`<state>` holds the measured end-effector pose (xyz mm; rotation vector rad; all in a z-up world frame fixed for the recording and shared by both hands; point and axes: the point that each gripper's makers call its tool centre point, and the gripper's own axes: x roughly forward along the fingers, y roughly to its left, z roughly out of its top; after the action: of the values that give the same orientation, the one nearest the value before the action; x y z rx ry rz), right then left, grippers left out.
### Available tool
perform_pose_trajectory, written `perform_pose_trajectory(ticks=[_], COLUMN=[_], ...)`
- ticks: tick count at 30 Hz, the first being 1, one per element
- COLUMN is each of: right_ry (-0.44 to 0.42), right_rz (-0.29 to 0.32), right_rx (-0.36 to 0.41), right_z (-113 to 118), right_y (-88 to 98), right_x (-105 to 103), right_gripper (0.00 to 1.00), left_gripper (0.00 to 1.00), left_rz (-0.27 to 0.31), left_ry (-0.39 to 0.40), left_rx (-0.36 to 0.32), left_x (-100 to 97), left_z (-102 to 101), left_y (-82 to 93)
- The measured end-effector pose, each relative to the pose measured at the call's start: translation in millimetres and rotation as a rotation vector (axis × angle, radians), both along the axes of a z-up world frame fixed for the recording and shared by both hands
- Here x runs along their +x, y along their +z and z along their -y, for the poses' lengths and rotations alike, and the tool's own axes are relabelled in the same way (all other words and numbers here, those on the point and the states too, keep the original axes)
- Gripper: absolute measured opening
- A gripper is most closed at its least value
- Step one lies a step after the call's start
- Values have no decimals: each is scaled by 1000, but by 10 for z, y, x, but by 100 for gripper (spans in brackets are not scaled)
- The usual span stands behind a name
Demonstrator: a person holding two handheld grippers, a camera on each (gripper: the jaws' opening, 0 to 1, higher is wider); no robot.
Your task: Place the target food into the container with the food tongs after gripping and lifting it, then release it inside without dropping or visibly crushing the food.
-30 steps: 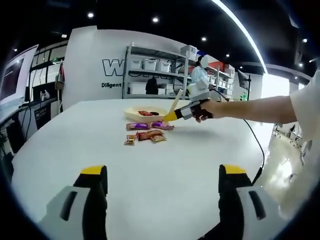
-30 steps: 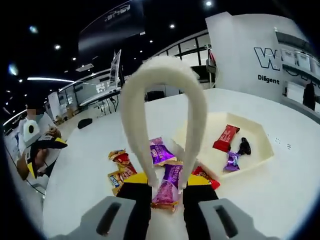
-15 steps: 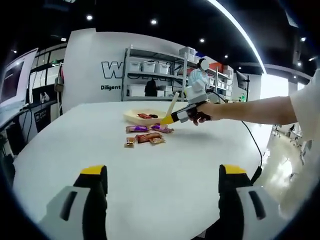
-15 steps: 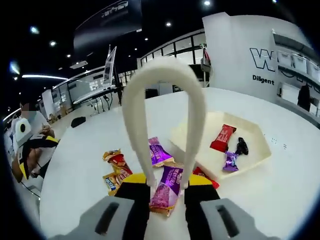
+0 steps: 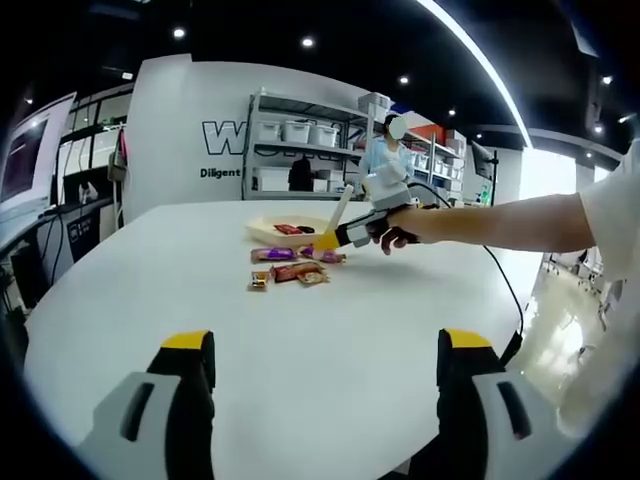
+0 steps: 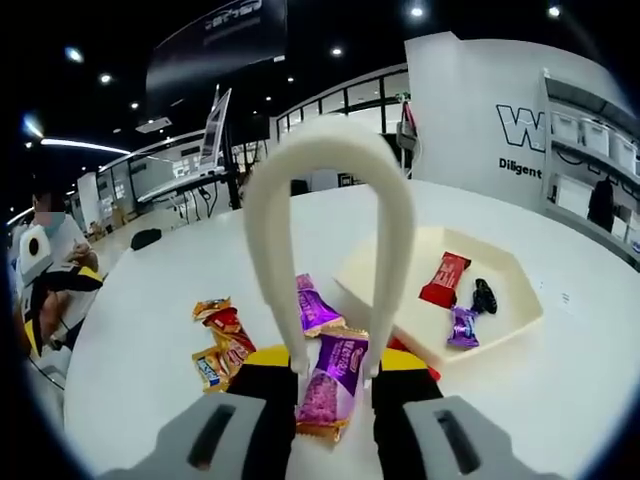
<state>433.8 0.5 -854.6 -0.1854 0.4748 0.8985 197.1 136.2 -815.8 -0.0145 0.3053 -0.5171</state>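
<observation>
Cream looped tongs [image 6: 330, 215], seemingly pinching glossy purple wrapper [image 6: 333, 382], hexagonal tray [image 6: 520, 315]

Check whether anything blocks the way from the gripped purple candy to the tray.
Nothing visible does. The purple wrapped candy hangs in the white looped tongs held by the right claw, and the cream hexagonal tray lies just beyond; a second purple candy sits off to the side.
</observation>
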Motion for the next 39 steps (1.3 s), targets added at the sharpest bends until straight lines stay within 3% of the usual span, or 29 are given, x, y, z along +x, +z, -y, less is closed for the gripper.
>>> perform_pose_trajectory(ticks=[6,16,20,21,29,33,39], right_ry=[-14,-55,-66,-56,-101,-122,-138], right_rz=[14,-33,-64,-68,-22,-16,-1], right_rx=[2,18,76,109,210,236,222], right_z=[37,123,133,132,232,304,342], right_y=[17,45,145,245,723,847,884], right_x=[56,6,-42,-76,-22,4,19], right_gripper=[16,12,13,13,13,13,13], left_gripper=[91,90,90,90,90,91,95], left_rz=[-4,-3,-3,-4,0,0,-5], left_ry=[-3,-5,-5,-8,-17,-18,-9], left_rx=[8,8,2,4,-1,-2,13], left_x=[-6,-21,-21,-19,30,34,48], left_z=[-5,-2,1,8,53,63,45], left_y=[-9,-7,-3,-6,-1,1,-26])
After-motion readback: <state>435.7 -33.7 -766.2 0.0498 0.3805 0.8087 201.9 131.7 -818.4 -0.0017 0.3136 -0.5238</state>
